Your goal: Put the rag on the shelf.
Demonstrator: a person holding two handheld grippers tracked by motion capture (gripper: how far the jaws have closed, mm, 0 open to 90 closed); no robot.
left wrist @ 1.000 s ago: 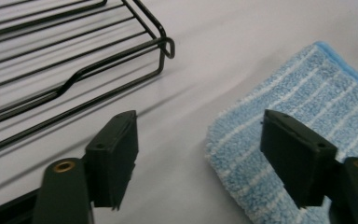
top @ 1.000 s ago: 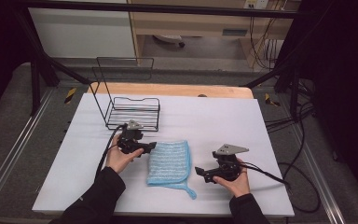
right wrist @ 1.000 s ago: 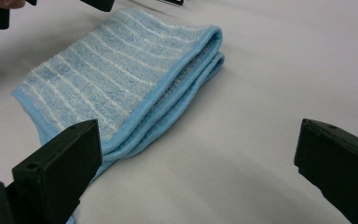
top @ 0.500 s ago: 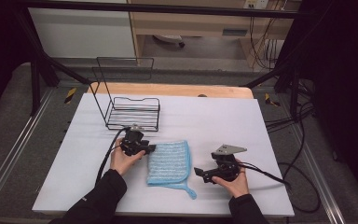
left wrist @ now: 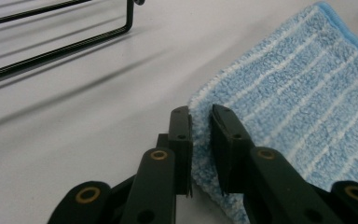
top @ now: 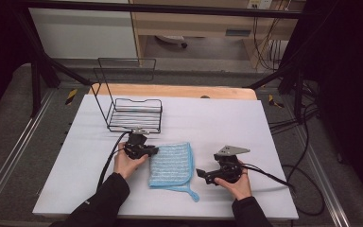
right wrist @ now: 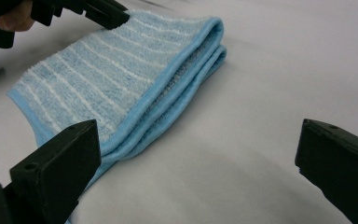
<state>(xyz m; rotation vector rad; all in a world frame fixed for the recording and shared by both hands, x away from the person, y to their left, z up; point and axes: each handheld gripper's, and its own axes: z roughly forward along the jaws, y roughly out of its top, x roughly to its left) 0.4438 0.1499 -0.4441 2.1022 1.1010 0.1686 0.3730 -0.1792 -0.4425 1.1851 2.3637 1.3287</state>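
Already folded, the blue striped cloth (top: 171, 164) is lying mid-table just in front of the wire rack (top: 135, 115). Its left edge is sitting between the left gripper (left wrist: 200, 122), whose jaws have just been closing on it; the right gripper (right wrist: 196, 154) is waiting wide beside the cloth, so lifting is likely still ahead.

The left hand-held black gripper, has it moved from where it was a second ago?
Yes, slightly: the left gripper has crept toward the black wire rack, and its jaws have just been closing onto the folded blue striped towel's corner.
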